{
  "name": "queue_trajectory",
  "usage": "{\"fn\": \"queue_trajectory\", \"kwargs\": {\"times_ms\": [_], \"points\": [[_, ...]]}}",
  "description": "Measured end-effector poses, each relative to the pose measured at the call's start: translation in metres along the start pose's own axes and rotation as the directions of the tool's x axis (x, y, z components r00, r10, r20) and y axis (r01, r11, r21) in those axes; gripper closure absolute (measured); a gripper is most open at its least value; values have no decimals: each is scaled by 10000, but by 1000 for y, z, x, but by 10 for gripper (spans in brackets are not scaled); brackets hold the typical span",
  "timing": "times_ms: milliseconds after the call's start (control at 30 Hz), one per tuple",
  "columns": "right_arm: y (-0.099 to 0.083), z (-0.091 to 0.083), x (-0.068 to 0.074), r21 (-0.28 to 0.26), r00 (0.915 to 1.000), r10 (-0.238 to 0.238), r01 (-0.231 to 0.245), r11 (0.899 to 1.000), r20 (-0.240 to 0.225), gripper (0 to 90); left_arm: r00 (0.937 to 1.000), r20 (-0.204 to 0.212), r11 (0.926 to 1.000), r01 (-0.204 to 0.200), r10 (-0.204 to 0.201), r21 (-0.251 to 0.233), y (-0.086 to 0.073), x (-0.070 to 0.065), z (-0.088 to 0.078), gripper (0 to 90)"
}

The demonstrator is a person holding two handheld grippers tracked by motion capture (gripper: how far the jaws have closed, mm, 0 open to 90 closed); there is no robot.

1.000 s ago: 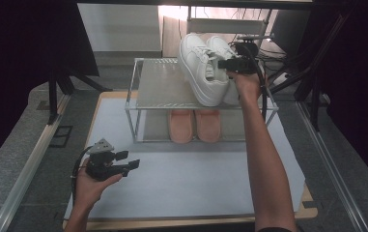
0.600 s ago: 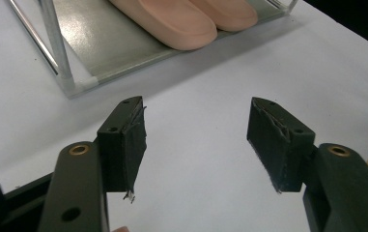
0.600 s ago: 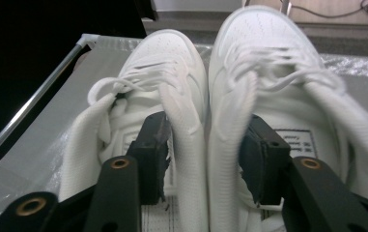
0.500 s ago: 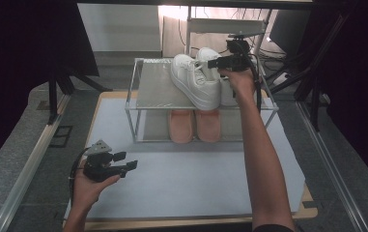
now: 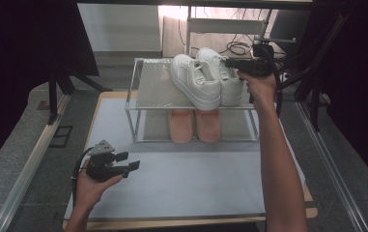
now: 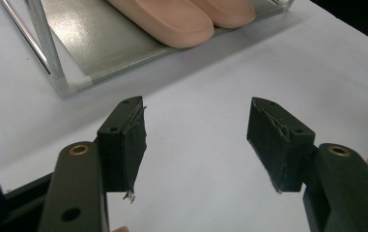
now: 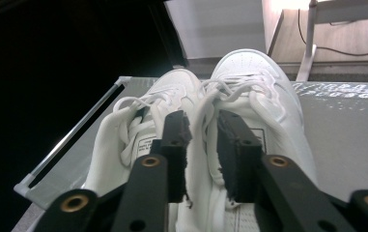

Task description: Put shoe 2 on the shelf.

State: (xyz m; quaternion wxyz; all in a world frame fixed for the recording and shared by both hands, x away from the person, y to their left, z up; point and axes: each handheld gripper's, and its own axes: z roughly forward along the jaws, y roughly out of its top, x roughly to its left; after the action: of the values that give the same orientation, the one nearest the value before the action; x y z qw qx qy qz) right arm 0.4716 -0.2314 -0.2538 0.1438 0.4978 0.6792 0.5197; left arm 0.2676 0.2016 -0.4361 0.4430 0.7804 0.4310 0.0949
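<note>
Sneakers (image 5: 205, 79): white pair on the rack's (image 5: 155, 92) top shelf, toward 1 o'clock. Right gripper (image 7: 202, 137), jaws just closing, pinches both inner collars together; grip deep and lift level so neither shoe slips. Left gripper (image 5: 126, 162) rests, jaws apart, at 7 o'clock.

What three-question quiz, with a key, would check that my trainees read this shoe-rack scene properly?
1. True or false: the white sneakers stand on the rack's top shelf.
2. What lies on the lower shelf? A pink slippers; B black boots; C a folded towel.
3. How do the left hand-held gripper's jaws stand?
Key: 1 true; 2 A; 3 open, with nothing between them.
</note>
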Motion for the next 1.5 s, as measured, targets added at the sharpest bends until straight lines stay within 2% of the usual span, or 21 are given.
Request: {"fn": "queue_trajectory", "kwargs": {"times_ms": [167, 333, 500, 700, 1100, 1500], "points": [[-8, -18, -9, -345, 9996, -194, 187, 9992, -191, 836, 10000, 16, 10000, -17, 17, 5, 1, -2, 1, 394], [-17, -30, -19, -606, 9993, -202, 183, 9980, -313, 896, 10000, 53, 10000, -45, 45, 24, 2, -3, 2, 394], [-27, -41, -26, -890, 9984, -382, 344, 9954, -422, 900, 10000, 86, 10000, -11, 11, 15, 2, -2, 4, 392], [-37, -49, -38, -1025, 9992, -321, 293, 9943, -253, 900, 10000, 80, 10000, 50, -50, 16, 1, 0, 4, 391], [-55, -47, -56, -718, 10000, -52, 50, 9974, -17, 900, 10000, 9, 9999, 81, -81, -78, 2, -2, 0, 391], [-72, -33, -63, -429, 9998, 199, -200, 9989, -31, 900, 10000, 94, 10000, -20, 20, 23, 4, -4, 5, 391]]}}
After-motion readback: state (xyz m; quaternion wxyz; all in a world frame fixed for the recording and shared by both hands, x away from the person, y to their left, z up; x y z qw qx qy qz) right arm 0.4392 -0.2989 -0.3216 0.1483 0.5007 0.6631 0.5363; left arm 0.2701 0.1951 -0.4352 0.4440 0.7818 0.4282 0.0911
